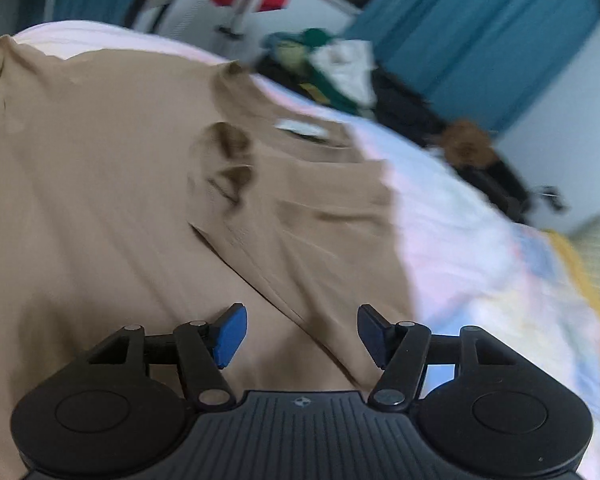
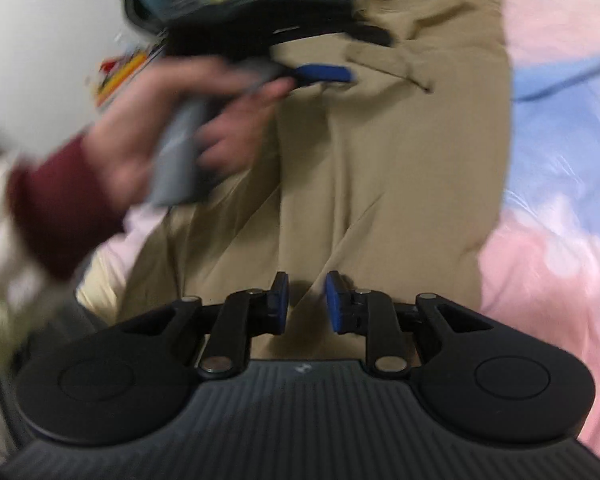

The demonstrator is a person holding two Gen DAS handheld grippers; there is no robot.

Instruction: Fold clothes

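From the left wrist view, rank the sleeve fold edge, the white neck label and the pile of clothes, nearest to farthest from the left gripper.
From the left gripper:
1. sleeve fold edge, just ahead, on the tan shirt.
2. white neck label, farther up, at the collar.
3. pile of clothes, beyond the bed's far edge.

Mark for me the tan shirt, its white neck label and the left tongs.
tan shirt (image 1: 100,184), left wrist view, on the flat body cloth.
white neck label (image 1: 300,128), left wrist view, on the label's middle.
left tongs (image 1: 298,334), left wrist view, midway between the blue tips.
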